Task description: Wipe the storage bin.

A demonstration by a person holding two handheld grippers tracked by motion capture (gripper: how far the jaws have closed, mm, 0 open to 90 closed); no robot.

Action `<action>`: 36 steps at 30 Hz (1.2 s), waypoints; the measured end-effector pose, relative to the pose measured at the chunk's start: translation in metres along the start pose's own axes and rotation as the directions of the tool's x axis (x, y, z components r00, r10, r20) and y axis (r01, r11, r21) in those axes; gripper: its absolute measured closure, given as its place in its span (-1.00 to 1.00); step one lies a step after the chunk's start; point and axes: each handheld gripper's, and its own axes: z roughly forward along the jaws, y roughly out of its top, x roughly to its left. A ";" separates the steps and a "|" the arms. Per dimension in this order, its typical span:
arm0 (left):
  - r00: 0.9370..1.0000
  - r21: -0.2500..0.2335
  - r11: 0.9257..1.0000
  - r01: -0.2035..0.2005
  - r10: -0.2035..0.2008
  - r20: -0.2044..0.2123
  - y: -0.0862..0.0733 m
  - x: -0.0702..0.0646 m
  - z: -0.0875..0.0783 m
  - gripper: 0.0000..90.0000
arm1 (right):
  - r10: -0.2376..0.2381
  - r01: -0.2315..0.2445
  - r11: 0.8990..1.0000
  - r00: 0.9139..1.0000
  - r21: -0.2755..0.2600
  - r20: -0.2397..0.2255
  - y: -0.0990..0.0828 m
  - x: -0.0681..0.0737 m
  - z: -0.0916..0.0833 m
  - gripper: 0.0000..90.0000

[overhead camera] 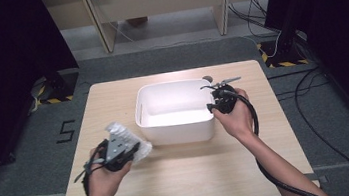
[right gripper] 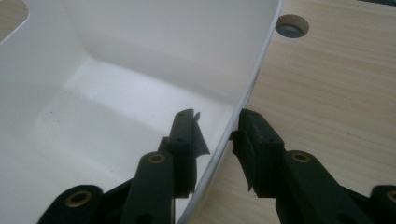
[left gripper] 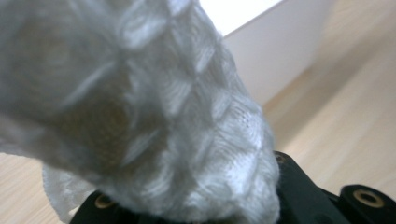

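Note:
A white plastic bin point(overhead camera: 177, 133) stands at the middle of the wooden table point(overhead camera: 187, 177). My left gripper point(overhead camera: 119, 154) hovers off the bin's near-left corner, shut on a white quilted cloth point(overhead camera: 137, 147). In the left gripper view that cloth point(left gripper: 163, 107) bulges out over the jaws and hides their tips, with the bin's wall point(left gripper: 275, 51) behind it. My right gripper point(overhead camera: 214, 105) is at the bin's right wall. In the right gripper view it point(right gripper: 217, 126) stands open astride the wall point(right gripper: 140, 46), one jaw inside and one outside, with a narrow gap left on the inside.
A round cable hole point(right gripper: 292, 25) lies in the tabletop just beyond the bin's far right corner. The bin's floor is bare white. Bare wood runs along the table's near edge and right side. Cables trail across the floor beyond the table.

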 end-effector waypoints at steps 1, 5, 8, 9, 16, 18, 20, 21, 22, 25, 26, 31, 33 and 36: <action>0.999 0.004 1.000 0.022 -0.022 -0.027 -0.005 0.010 -0.004 0.77 | -0.002 0.002 1.000 1.000 0.002 -0.003 0.001 -0.001 0.000 0.53; 0.996 0.043 0.998 0.043 -0.039 -0.084 -0.019 0.035 -0.002 0.77 | -0.056 0.056 0.998 0.998 0.009 -0.013 0.003 -0.003 0.003 0.63; 0.997 0.055 0.997 0.061 -0.057 -0.057 -0.023 0.042 0.012 0.77 | -0.107 0.108 0.994 0.993 0.023 -0.047 0.007 -0.004 0.007 0.77; 0.997 0.066 0.996 0.056 -0.052 -0.055 -0.024 0.042 0.018 0.76 | -0.118 0.120 0.992 0.992 0.025 -0.052 0.008 -0.004 0.007 0.82; 1.000 0.081 0.996 0.027 -0.027 -0.001 -0.022 0.033 0.032 0.76 | -0.133 0.130 0.990 0.988 -0.045 -0.076 0.013 0.002 -0.016 0.49; 1.000 0.085 0.996 0.015 -0.015 0.008 -0.022 0.030 0.034 0.75 | -0.128 0.123 0.990 0.989 -0.070 -0.074 0.012 0.000 -0.030 0.48; 1.000 0.090 0.996 0.002 -0.003 0.009 -0.023 0.027 0.034 0.75 | -0.120 0.115 0.991 0.990 -0.074 -0.070 0.007 -0.004 -0.044 0.52; 1.000 0.092 0.996 -0.003 0.001 0.012 -0.023 0.027 0.033 0.75 | -0.104 0.100 0.993 0.992 -0.064 -0.072 -0.001 -0.008 -0.053 0.57; 1.000 0.084 0.996 -0.024 0.023 0.015 -0.023 0.026 0.034 0.75 | -0.104 0.100 0.993 0.992 -0.064 -0.072 -0.001 -0.008 -0.053 0.57; 0.999 0.094 0.995 -0.032 0.029 0.032 -0.024 0.020 0.032 0.75 | -0.089 0.087 0.996 0.992 -0.021 -0.090 -0.023 -0.013 -0.062 0.65; 0.999 0.094 0.995 -0.032 0.029 0.032 -0.024 0.020 0.032 0.75 | -0.089 0.087 0.996 0.992 -0.021 -0.090 -0.023 -0.013 -0.062 0.65; 0.998 0.092 0.994 -0.055 0.051 0.042 -0.024 0.013 0.030 0.75 | -0.118 0.124 0.992 0.981 0.030 -0.156 -0.042 -0.001 -0.061 0.69; 0.997 0.095 0.994 -0.061 0.056 0.052 -0.025 0.011 0.030 0.76 | -0.151 0.163 0.985 0.969 0.047 -0.197 -0.048 0.011 -0.055 0.69; 0.996 0.098 0.993 -0.071 0.066 0.054 -0.025 0.010 0.030 0.76 | -0.168 0.185 0.981 0.962 0.058 -0.215 -0.050 0.020 -0.048 0.69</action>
